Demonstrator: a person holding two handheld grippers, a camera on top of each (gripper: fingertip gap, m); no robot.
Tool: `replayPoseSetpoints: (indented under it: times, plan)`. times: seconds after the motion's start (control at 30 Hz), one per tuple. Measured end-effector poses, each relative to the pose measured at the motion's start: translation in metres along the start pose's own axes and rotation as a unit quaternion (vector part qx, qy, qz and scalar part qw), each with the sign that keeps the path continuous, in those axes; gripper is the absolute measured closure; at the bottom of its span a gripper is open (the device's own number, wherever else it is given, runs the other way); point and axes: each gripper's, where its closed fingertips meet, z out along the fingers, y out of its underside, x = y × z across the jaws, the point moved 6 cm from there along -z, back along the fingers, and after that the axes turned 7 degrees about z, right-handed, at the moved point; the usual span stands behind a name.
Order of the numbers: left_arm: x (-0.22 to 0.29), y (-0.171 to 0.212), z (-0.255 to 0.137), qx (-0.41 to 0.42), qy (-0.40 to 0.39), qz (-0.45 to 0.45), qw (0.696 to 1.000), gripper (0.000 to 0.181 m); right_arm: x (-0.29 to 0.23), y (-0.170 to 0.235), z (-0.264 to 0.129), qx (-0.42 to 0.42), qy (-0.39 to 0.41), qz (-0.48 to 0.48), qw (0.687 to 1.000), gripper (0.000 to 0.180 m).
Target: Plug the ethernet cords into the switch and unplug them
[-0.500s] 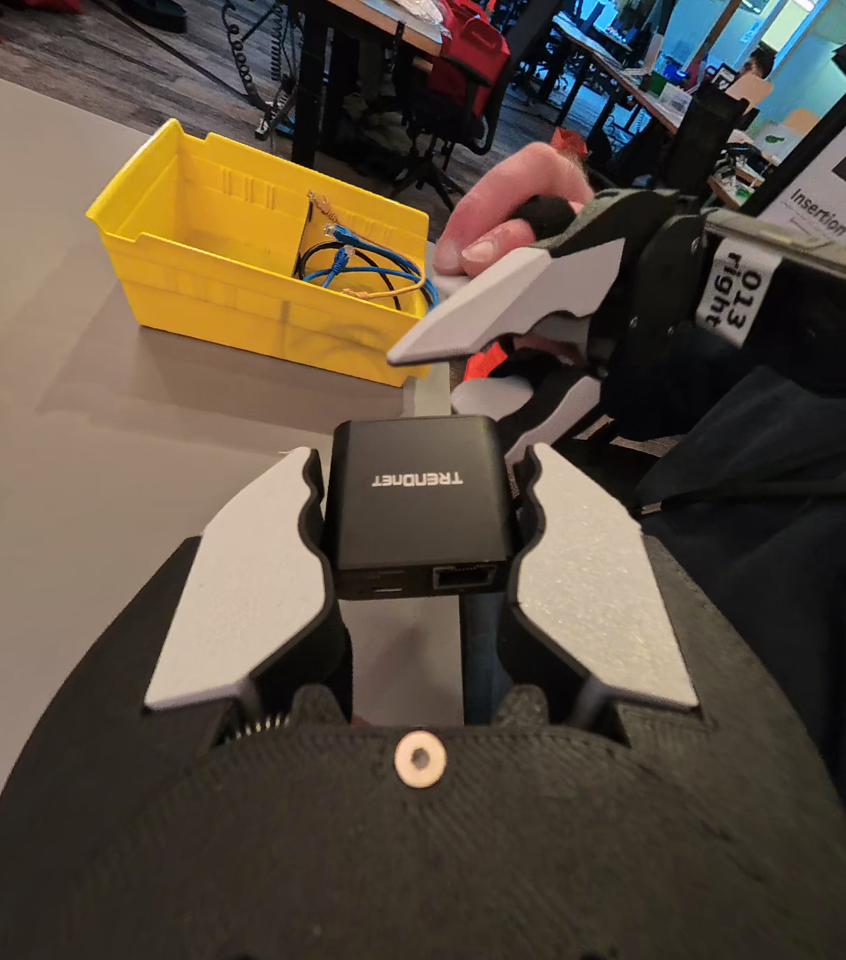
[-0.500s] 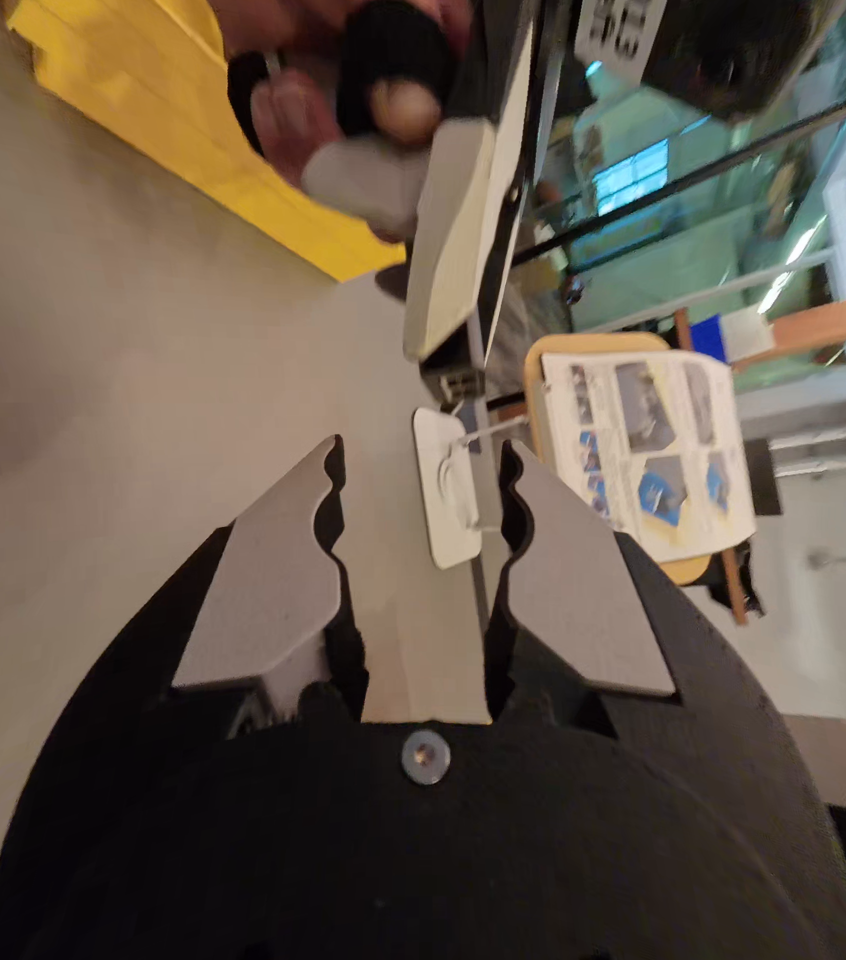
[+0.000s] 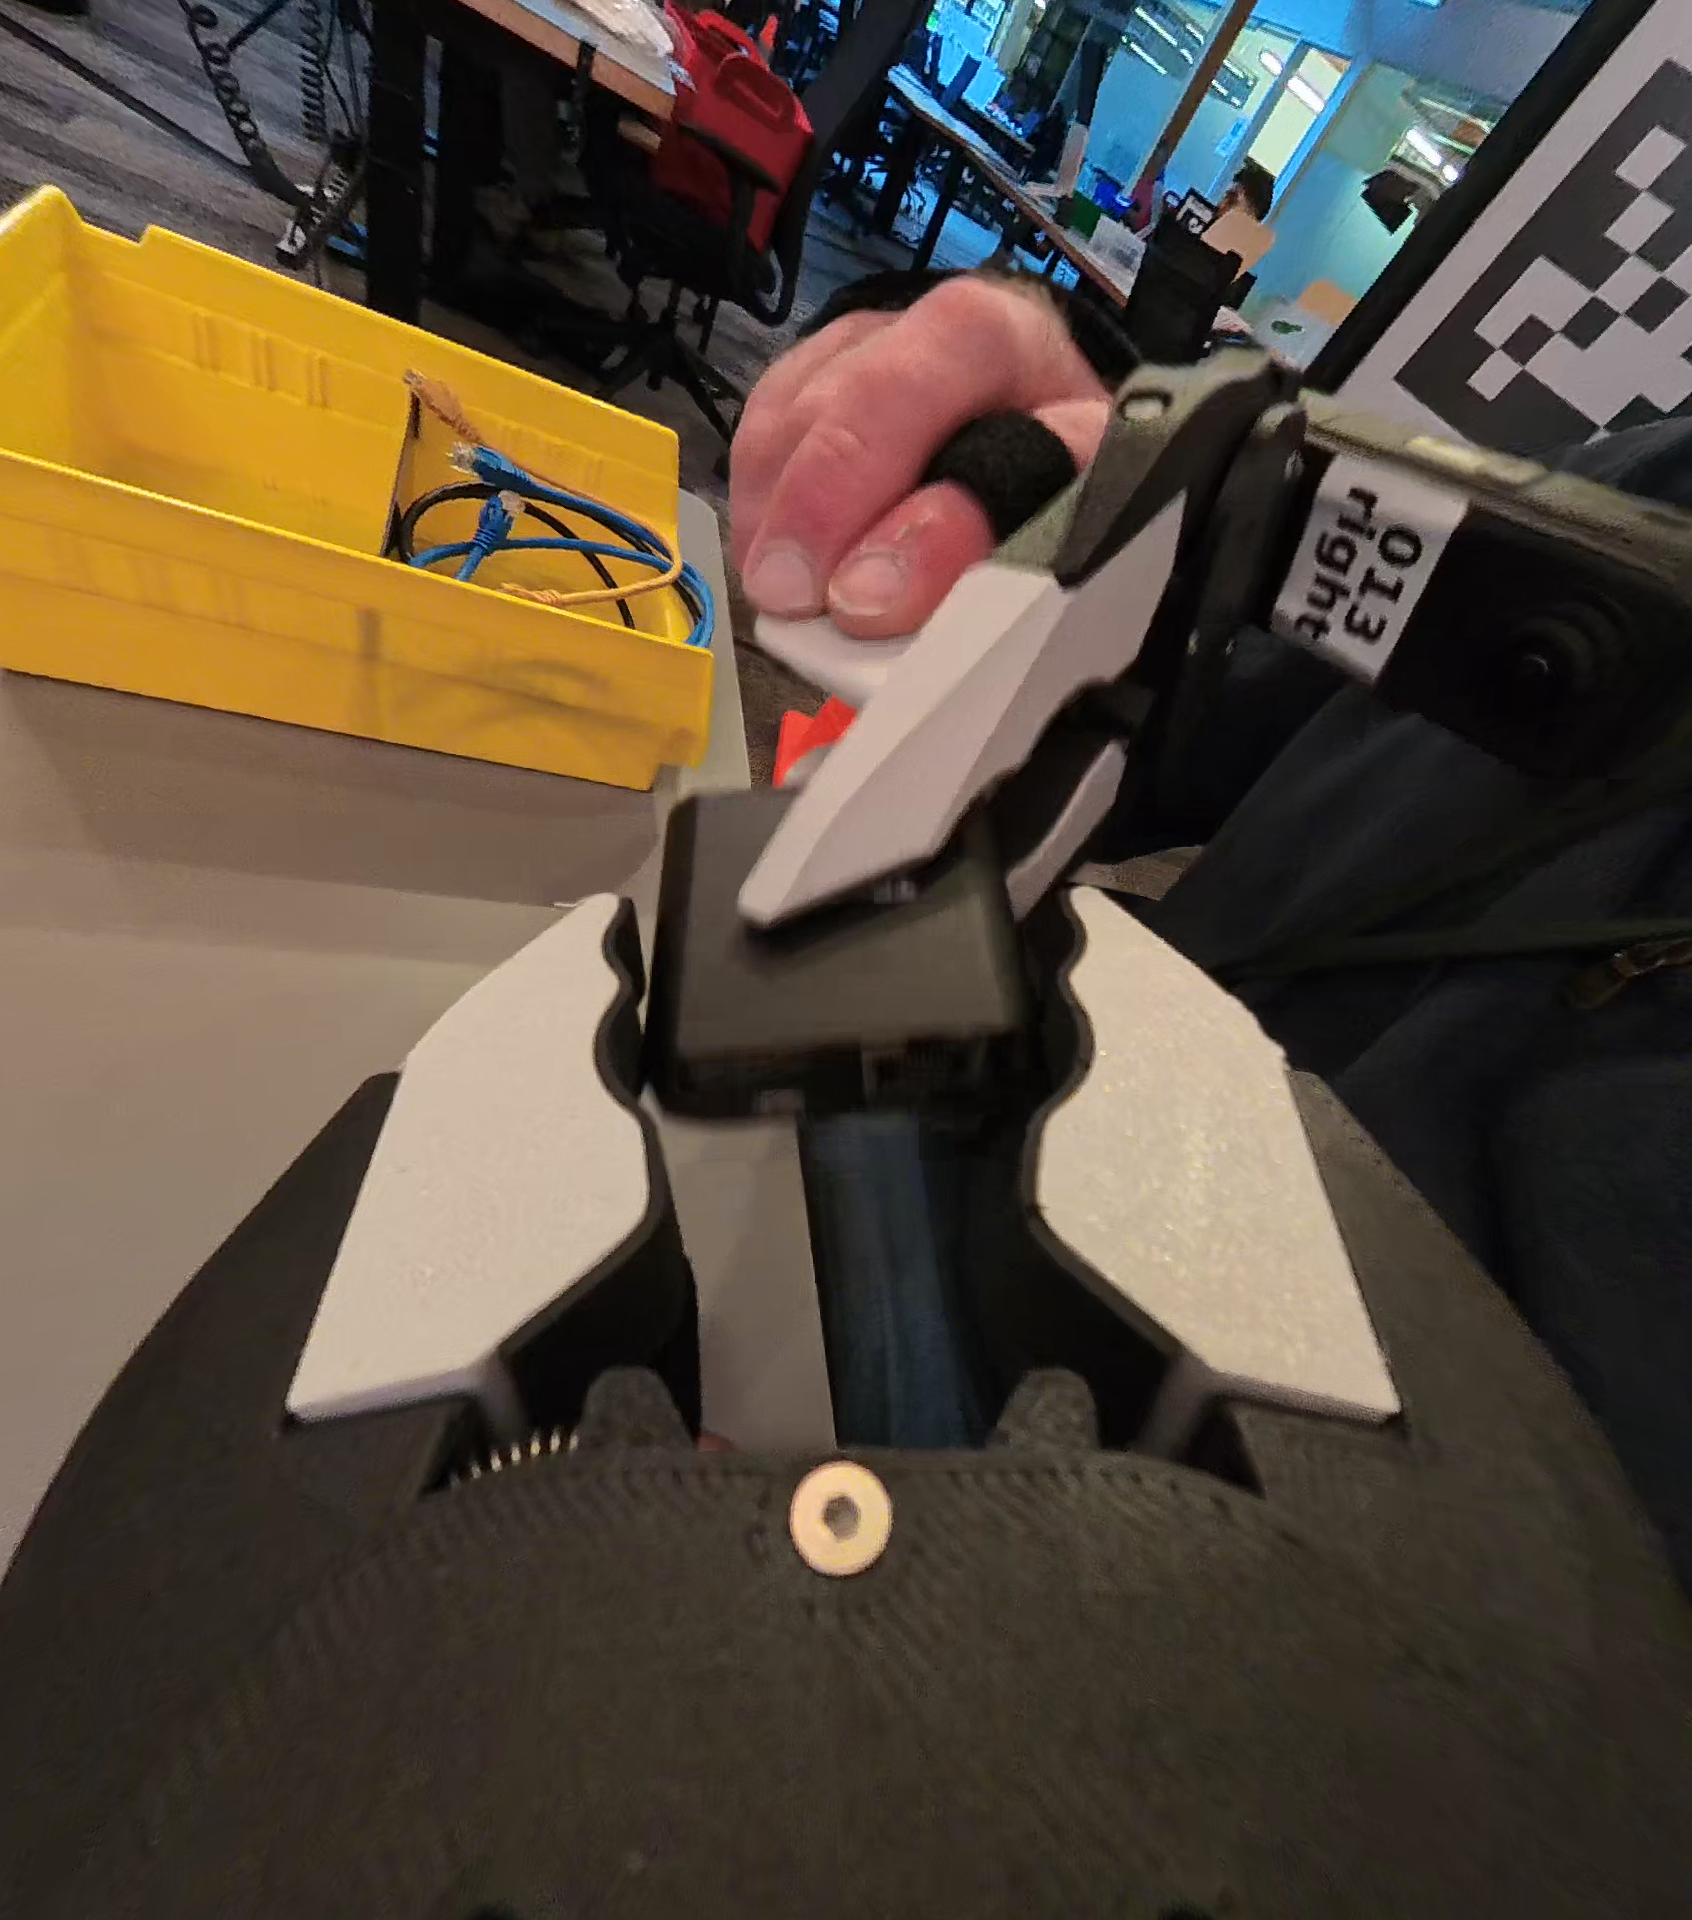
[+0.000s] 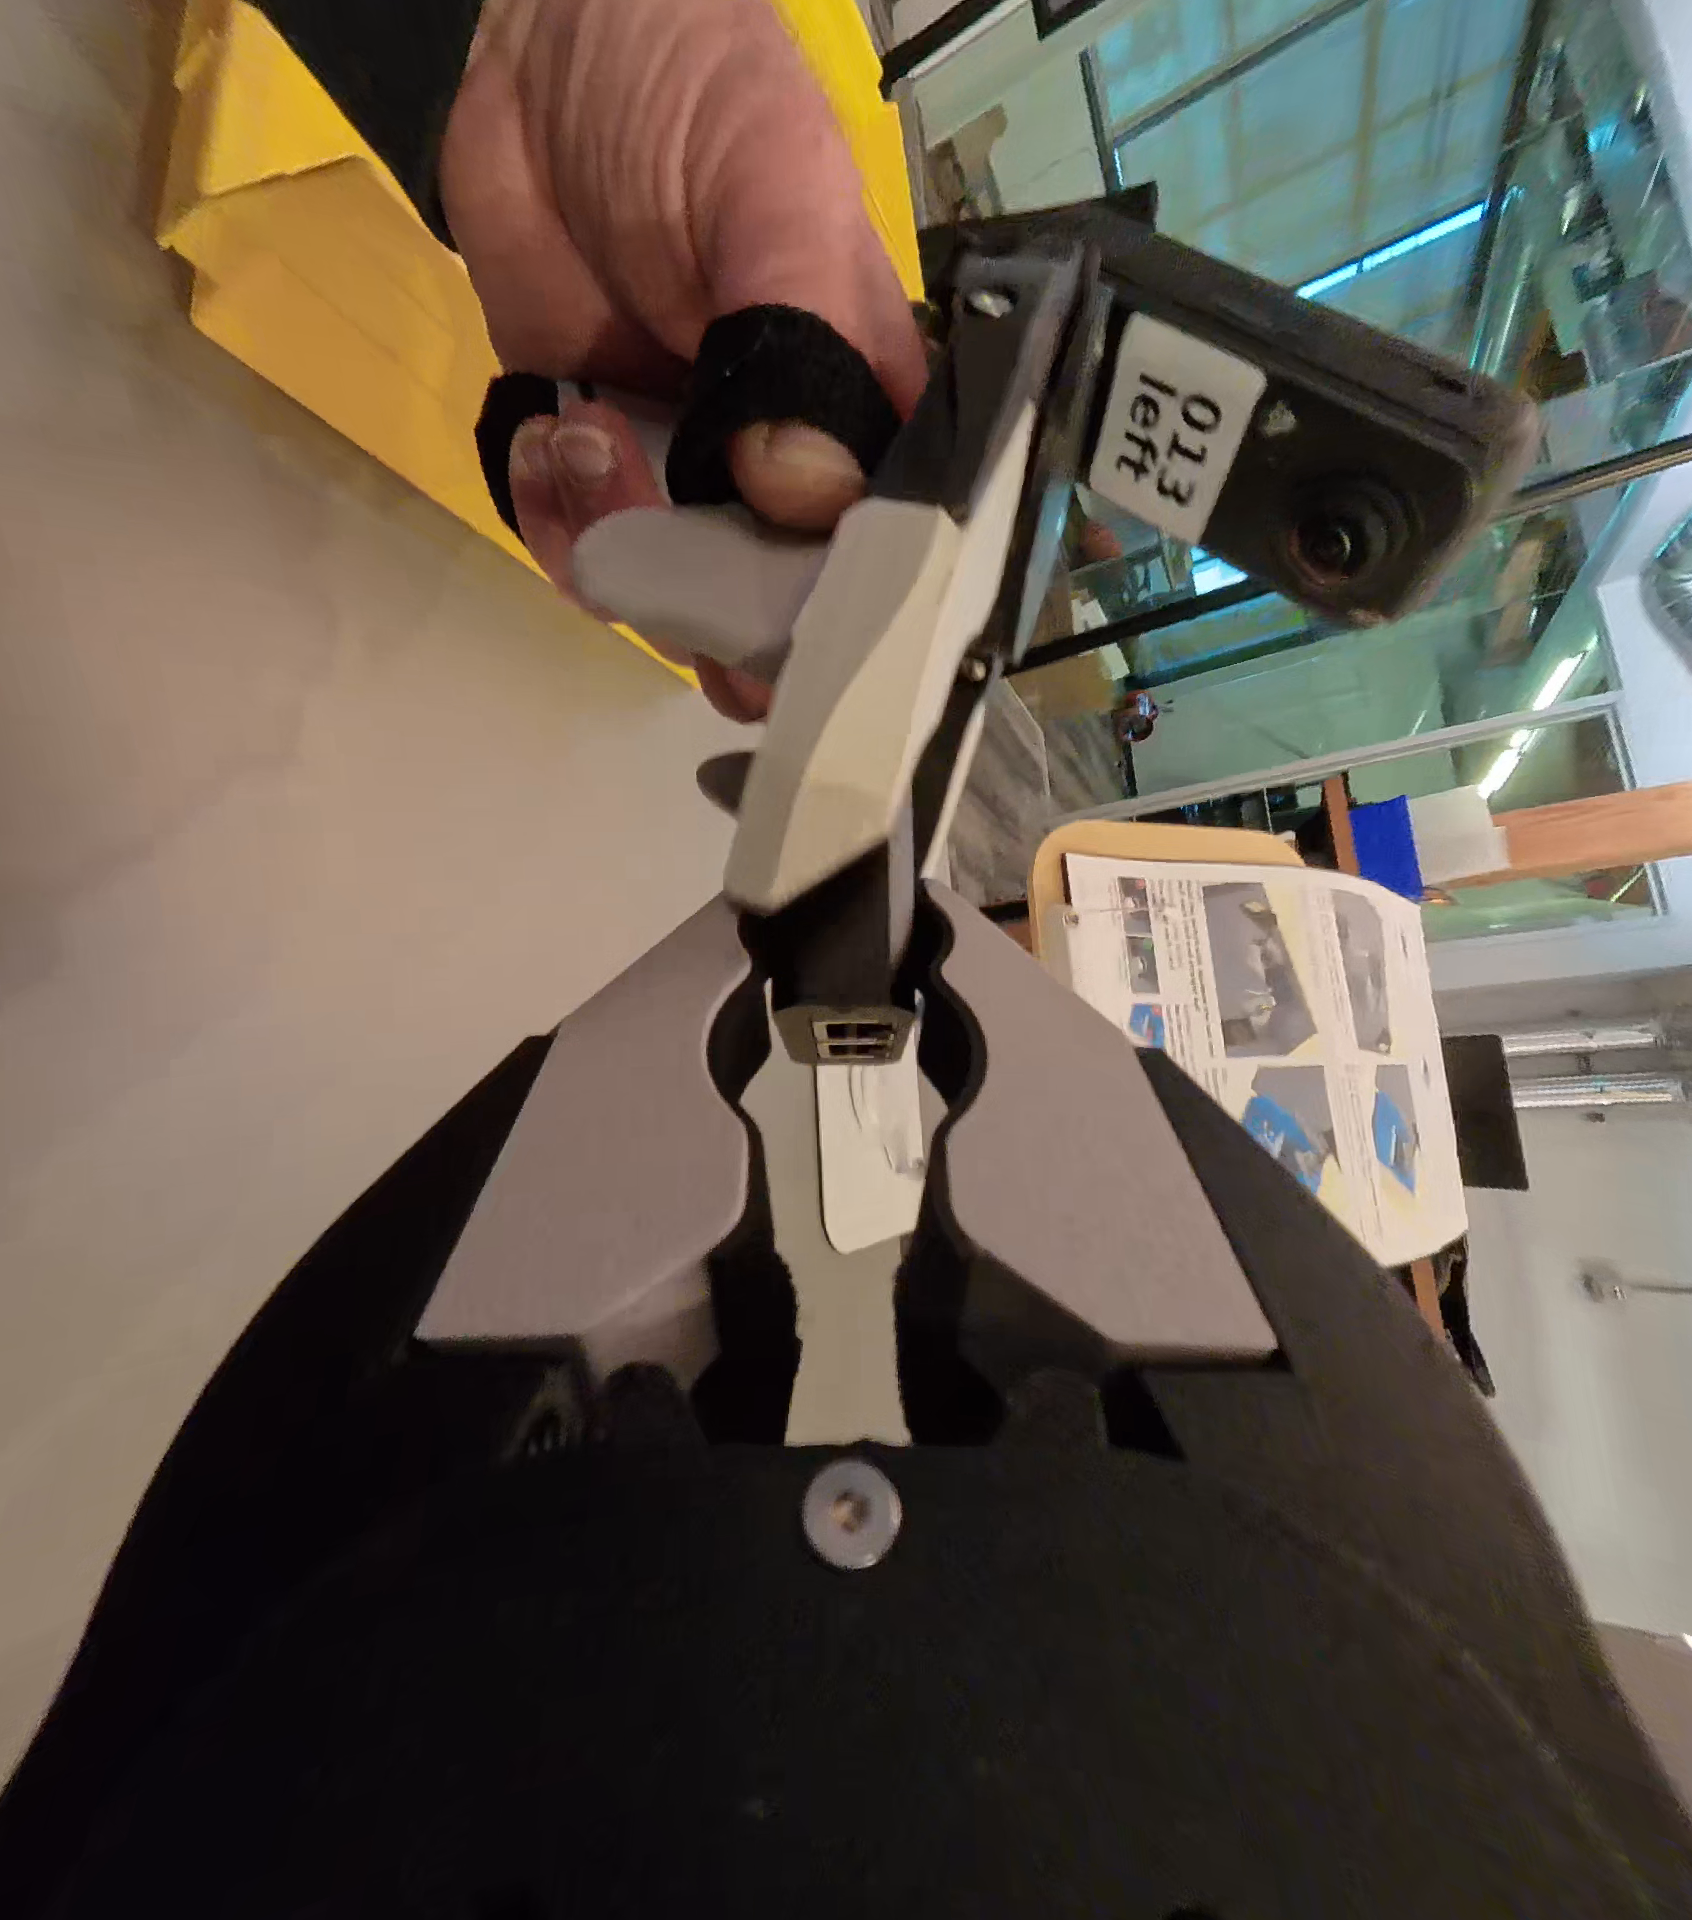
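Spanning the frame's left, the tabletop (image 3: 198,987) carries a yellow bin (image 3: 302,644) of cords (image 3: 551,540); at center both the left claw (image 3: 837,997) and right claw (image 4: 837,1003) pinch the switch (image 3: 821,987), which crossed grips could twist loose.

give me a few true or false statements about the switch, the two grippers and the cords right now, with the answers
1. The left gripper holds the black switch between its fingers. True.
2. The right gripper is far from the switch. False: its fingers close around one end of it.
3. Blue ethernet cords lie in the yellow bin. True.
4. A cord is plugged into the switch. False: the ports that show look empty.
5. The bin stands on the floor. False: it stands on the grey table.
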Motion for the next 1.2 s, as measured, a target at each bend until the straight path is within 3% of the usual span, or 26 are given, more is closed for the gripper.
replayPoseSetpoints:
  times: [0.1, 0.27, 0.33, 0.47, 0.7, 0.9, 1.2]
  plan:
    - [-0.003, -0.004, -0.014, 0.003, -0.009, 0.001, 1.0, 0.108, 0.024, 0.021, -0.02, -0.035, 0.018, 0.025, 0.999, 0.158]
    - [-0.006, -0.016, -0.041, 0.025, -0.049, 0.028, 0.998, 0.141, 0.081, 0.114, -0.056, -0.184, 0.047, 0.098, 0.977, 0.158]
    - [-0.004, -0.021, -0.048, 0.032, -0.052, 0.038, 0.997, 0.151, 0.093, 0.169, -0.065, -0.274, 0.025, 0.14, 0.951, 0.157]
    - [-0.001, -0.022, -0.049, 0.019, -0.064, 0.05, 0.997, 0.153, 0.088, 0.261, -0.075, -0.423, -0.053, 0.171, 0.888, 0.157]
    - [-0.004, -0.02, -0.047, 0.006, -0.078, 0.053, 0.996, 0.153, 0.047, 0.364, -0.06, -0.545, -0.151, 0.195, 0.801, 0.158]
    - [-0.007, -0.019, -0.05, 0.004, -0.084, 0.052, 0.995, 0.154, 0.031, 0.404, -0.043, -0.582, -0.177, 0.171, 0.776, 0.158]
    - [-0.016, -0.019, -0.065, 0.004, -0.11, 0.048, 0.993, 0.153, 0.025, 0.386, -0.04, -0.574, -0.227, 0.169, 0.769, 0.147]
